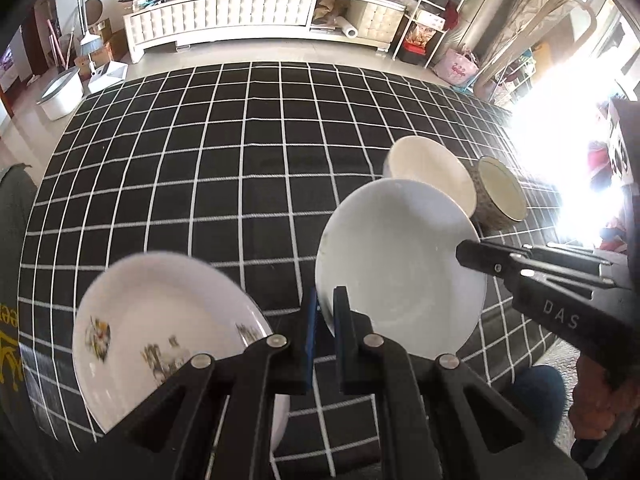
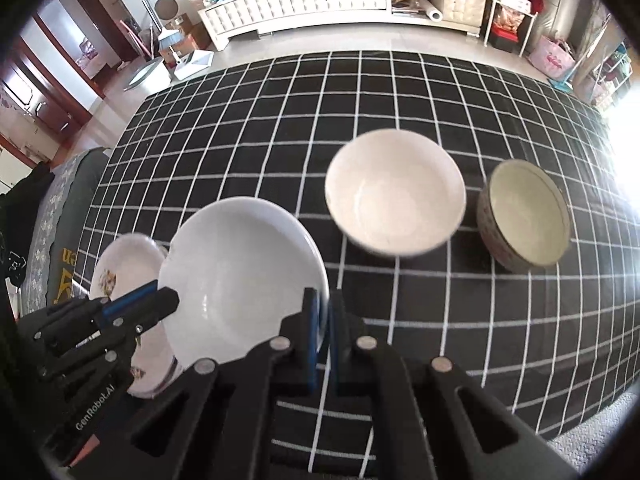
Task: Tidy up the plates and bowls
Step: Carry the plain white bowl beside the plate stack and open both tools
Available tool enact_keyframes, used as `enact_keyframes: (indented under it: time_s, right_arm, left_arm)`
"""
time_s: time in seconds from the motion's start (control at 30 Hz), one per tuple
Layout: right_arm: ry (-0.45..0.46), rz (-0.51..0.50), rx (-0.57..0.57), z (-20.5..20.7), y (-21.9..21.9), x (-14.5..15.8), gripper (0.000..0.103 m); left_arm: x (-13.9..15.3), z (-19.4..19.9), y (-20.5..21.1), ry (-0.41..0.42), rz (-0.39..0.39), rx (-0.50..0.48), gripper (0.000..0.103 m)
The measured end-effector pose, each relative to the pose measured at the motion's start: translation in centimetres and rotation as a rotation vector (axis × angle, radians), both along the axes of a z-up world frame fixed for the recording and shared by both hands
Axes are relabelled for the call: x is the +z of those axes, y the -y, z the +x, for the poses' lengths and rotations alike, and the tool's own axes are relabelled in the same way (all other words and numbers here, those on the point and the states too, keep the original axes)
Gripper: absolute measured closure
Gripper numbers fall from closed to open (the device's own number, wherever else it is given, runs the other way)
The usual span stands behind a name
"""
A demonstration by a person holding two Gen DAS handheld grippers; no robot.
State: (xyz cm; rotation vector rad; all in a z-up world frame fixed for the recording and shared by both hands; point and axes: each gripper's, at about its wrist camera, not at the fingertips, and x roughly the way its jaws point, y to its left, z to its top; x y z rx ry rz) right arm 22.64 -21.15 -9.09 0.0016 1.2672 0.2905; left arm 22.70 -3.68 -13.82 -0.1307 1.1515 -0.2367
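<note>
The plain white plate (image 1: 400, 264) is held at two opposite points of its rim and appears lifted above the checked tablecloth (image 1: 224, 152). The left gripper (image 1: 325, 312) is pinched on the plate's left edge, the rim being caught between the blue-padded fingers; the right gripper (image 2: 323, 316) is pinched on the plate's right edge in the same way.

In the left wrist view the right gripper (image 1: 470, 254) is seen from outside, reaching onto the plate's right rim, and the lettering "DAS" is read on its body. In the right wrist view the left gripper (image 2: 170, 300) is seen from outside, and "GenRobot.AI" is read on it. The interiors of both bowls are shown fully only in the right wrist view; in the left wrist view they are partly covered by the plate.

Two plates and two bowls are counted. Left of the plain white plate (image 2: 240, 276), and partly beneath it in the right wrist view, the flower-patterned plate (image 1: 160, 336) lies on the cloth. Beyond the plain plate, to its right, the cream bowl (image 2: 394, 192) is found, and just right of it the dark patterned bowl (image 2: 524, 216) stands.
</note>
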Motion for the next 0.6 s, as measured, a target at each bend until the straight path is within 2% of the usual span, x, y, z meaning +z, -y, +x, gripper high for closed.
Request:
enact_keyframes:
  time_s: [0.27, 0.6]
  right_arm:
    - [-0.043, 0.009, -0.014, -2.2, 0.2, -1.0, 0.096]
    - [-0.118, 0.011, -0.035, -4.6, 0.6, -3.9, 0.096]
  left_arm:
    - [-1.0, -3.1, 0.2, -0.029, 0.011, 0.006, 0.096]
    - [-3.6, -5.5, 0.6, -0.079, 0.037, 0.001, 0.096]
